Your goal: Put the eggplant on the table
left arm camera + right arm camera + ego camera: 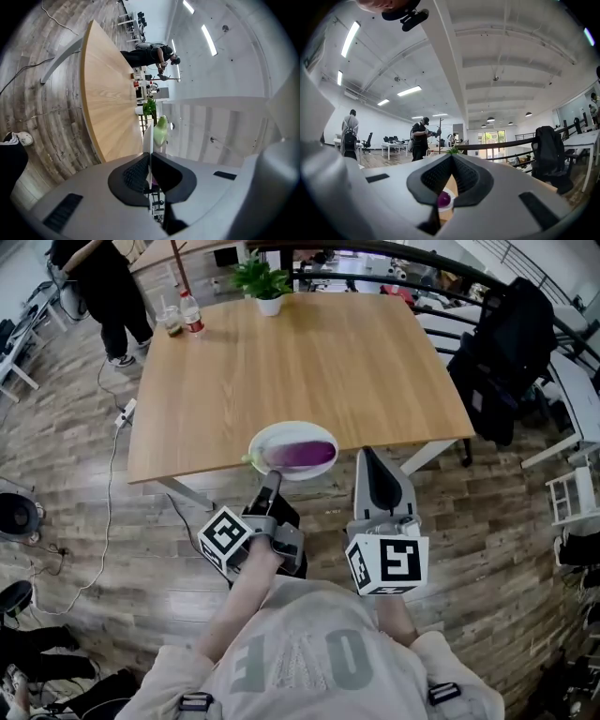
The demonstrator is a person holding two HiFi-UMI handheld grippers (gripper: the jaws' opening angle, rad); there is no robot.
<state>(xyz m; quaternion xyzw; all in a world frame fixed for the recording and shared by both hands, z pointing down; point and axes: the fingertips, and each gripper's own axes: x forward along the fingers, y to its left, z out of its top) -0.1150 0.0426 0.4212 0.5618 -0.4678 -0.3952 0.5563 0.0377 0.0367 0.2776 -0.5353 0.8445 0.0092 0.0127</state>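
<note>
The left hand-held gripper [273, 482] is clenched on the rim of a white plate [281, 430]. It holds the plate level at the near edge of the wooden surface [300, 362], probably so the purple eggplant [302, 455] lying on it cannot roll off. The right hand-held gripper [367, 457] is closed on nothing, just beside the plate.

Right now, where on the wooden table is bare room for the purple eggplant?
The light wooden table is bare across its middle and right, between the potted green plant at the far edge and the white plate at the near edge. Crowded: the far left corner, with a plastic bottle.
</note>
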